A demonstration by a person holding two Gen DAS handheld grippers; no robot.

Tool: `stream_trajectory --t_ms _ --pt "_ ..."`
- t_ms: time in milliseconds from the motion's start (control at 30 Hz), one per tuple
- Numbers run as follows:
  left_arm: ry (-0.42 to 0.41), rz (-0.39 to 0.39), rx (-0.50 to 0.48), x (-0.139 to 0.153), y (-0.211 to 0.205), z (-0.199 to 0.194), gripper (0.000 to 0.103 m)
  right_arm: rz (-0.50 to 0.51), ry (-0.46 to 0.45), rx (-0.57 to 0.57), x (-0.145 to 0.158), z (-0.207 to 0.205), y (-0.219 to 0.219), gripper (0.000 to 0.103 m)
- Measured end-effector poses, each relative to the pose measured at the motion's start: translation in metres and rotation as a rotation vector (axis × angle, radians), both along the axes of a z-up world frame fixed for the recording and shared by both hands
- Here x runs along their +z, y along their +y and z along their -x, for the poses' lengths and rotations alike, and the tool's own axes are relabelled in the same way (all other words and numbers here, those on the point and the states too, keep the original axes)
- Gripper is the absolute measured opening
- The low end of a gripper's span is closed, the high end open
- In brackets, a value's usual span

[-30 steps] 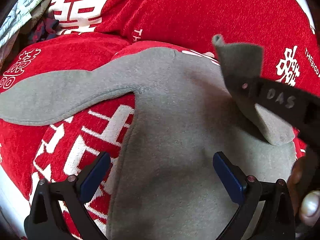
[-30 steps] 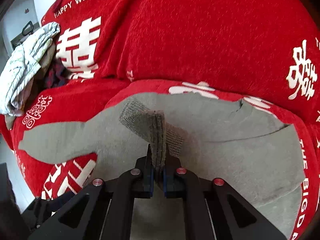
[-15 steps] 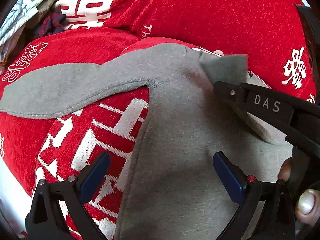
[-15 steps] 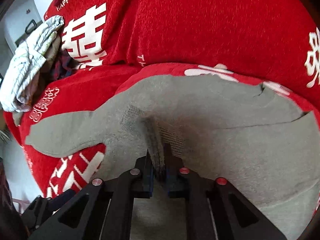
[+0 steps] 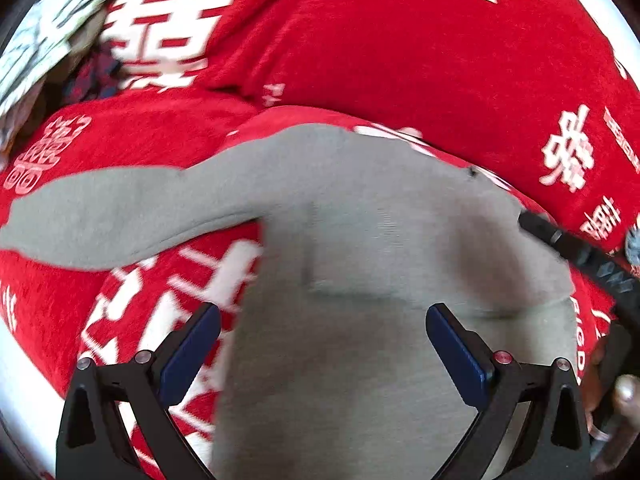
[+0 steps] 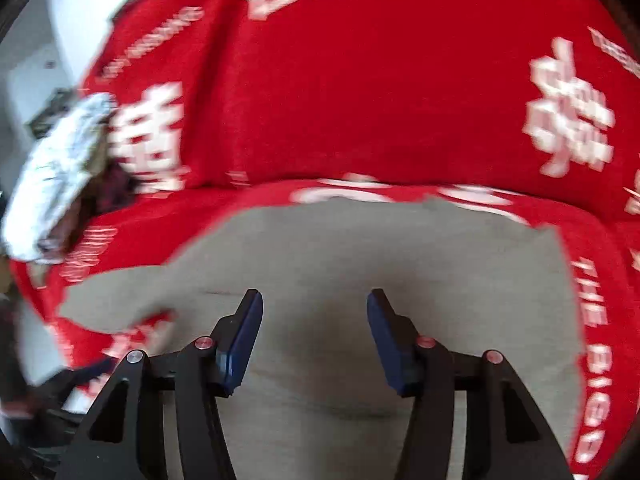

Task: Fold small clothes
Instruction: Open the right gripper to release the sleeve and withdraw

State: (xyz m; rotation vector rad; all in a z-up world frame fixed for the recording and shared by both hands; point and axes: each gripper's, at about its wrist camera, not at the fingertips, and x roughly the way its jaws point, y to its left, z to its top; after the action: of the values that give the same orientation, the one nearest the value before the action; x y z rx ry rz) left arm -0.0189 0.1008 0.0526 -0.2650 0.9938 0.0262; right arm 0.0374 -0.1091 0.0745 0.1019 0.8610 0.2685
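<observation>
A small grey long-sleeved top lies flat on a red sofa cover with white characters. Its left sleeve stretches out to the left; the right sleeve lies folded across the body. My left gripper is open and empty, just above the top's lower body. My right gripper is open and empty over the middle of the top. The right gripper's black finger also shows at the right edge of the left wrist view.
The red sofa back rises behind the top. A crumpled pale cloth with a dark garment under it lies at the far left on the sofa. White floor shows past the seat's left front edge.
My right gripper has let go of the right sleeve cuff, which now lies flat across the top's body, and has opened and drawn back. The left gripper stayed open and shifted slightly.
</observation>
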Motion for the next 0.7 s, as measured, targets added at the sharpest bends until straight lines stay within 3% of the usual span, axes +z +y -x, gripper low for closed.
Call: stream_trajectory --t_ms 67,233,267,367,500,700 --pt "0.000 -0.014 -0.036 0.002 -0.019 -0.010 0.103 0.052 0.047 -0.073 -0.016 -0.005 -0.025 0.058" --pt "0.022 -0.044 -0.143 -0.006 -0.069 -0.032 0.103 0.064 0.186 -0.159 -0.064 -0.006 -0.064 0.058" --pt "0.035 -0.062 -0.166 -0.011 -0.078 -0.037 0.103 0.026 0.150 -0.128 -0.064 -0.001 -0.071 0.058" --pt "0.069 -0.102 -0.186 -0.021 -0.093 -0.045 0.103 -0.018 0.152 -0.117 -0.057 0.001 -0.082 0.058" --pt "0.071 -0.083 -0.167 -0.021 -0.098 -0.056 0.103 -0.042 0.079 -0.181 -0.040 -0.006 -0.119 0.058" --pt "0.117 -0.142 -0.170 -0.040 -0.113 -0.083 0.103 -0.062 0.135 -0.188 -0.049 -0.059 -0.149 0.058"
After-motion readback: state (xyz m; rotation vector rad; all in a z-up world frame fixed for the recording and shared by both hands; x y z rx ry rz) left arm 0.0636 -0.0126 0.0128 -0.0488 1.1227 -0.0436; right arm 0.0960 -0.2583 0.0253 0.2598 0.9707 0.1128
